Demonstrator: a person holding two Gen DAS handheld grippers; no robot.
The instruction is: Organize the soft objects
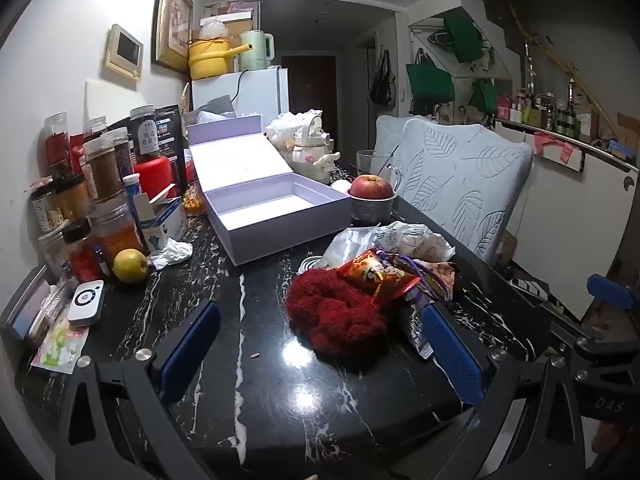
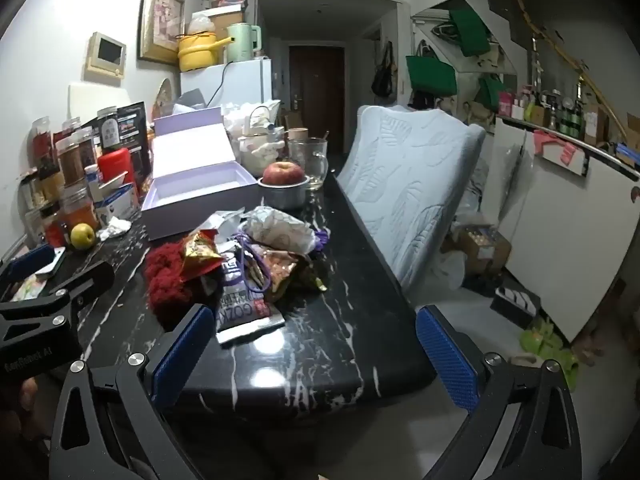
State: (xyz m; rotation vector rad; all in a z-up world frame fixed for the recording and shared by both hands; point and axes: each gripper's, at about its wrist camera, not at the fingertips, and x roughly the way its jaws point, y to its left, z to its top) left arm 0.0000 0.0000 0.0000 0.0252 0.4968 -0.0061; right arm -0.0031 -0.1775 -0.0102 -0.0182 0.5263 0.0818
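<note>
Jars: a crowd of clear lidded jars (image 1: 105,168) stands at the far left edge of the tabletop (image 1: 256,392); they overlap too much for me to count.
Yellow fruit: one (image 1: 129,266), just in front of the jars, beside one crumpled white tissue (image 1: 171,253).
My left fingers (image 1: 322,354): spread wide open, holding nothing, both blue pads low over the dark marble.
Lilac box: one (image 1: 276,220), lid flipped up and back, its inside bare, its long axis running away from me toward the far left.
Red fluffy piece: one (image 1: 338,316), lying flat on the tabletop just ahead of my left fingers, between the box and my right pad; its long axis runs from far left to near right.
Soft pile: one red-and-gold pouch (image 1: 376,274) rests on the fluffy piece's far edge; one white printed cloth bundle (image 1: 416,242) lies behind it, touching; purple cords trail through.
Apple: one red (image 1: 371,186), sitting in one metal bowl (image 1: 372,208) behind the pile.
My right fingers (image 2: 316,354): also wide open and empty, near the tabletop's near corner.
Printed packet: one (image 2: 246,312), flat, nearest my right fingers.
Pillow: one pale leaf-patterned (image 2: 404,184), standing along the right edge.
</note>
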